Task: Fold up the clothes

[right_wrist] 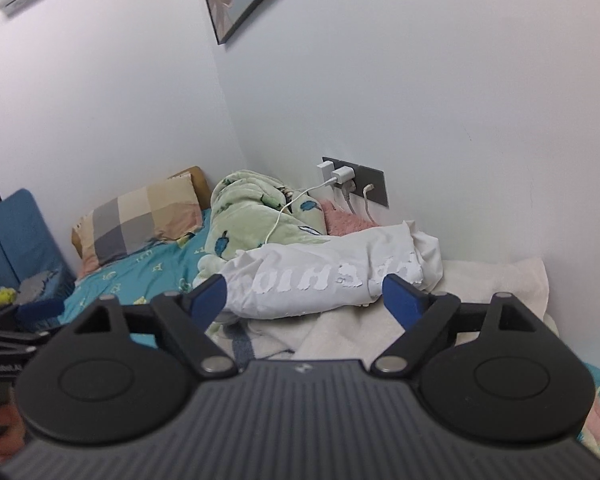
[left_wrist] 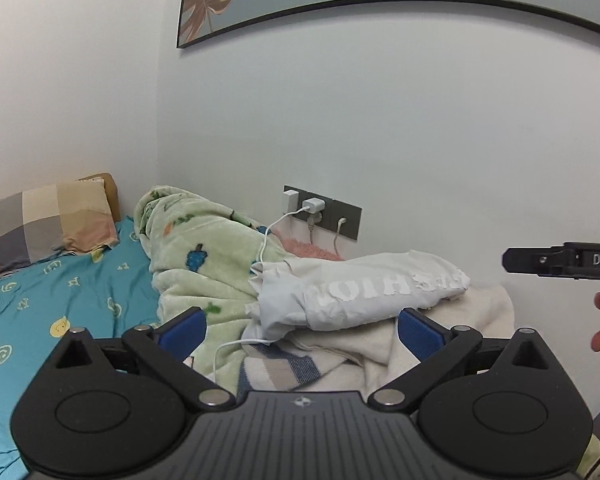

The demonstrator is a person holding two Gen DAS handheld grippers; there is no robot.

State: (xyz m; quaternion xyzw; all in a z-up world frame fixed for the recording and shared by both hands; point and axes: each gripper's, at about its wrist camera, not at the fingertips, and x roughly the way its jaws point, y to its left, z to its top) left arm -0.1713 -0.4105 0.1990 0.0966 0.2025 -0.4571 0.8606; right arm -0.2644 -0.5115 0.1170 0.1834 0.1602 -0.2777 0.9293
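Both tools released, nothing held: L tool [left_wrist: 302, 330] and R tool [right_wrist: 303, 298] have blue pads spread wide, hovering short of the shirt.

Shirt [left_wrist: 360, 290]: white tee, crumpled into a loose roll, not yet laid flat. White raised lettering on it, cracked/flaky, reads reversed. Lies on the cream blanket [left_wrist: 472, 320] on the bed, against the wall; from L tool at 12–1 o'clock, from R tool at 12.

Risks (judgement):
- White cable [left_wrist: 266, 240] runs from the charger [left_wrist: 314, 205] down over the green blanket [left_wrist: 188, 240], w/ a loop just at the shirt's 7 o'clock edge. A low grab there could pinch cable w/ cloth; lifting would then yank the plug.
- Shirt is bunched, layers unclear. A pinch may take several layers or the blanket under it, so it won't open out.
- Soft, lumpy bedding under it = poor surface for flat folds; probably needs moving to the blue sheet [left_wrist: 60, 292] at 9 o'clock.
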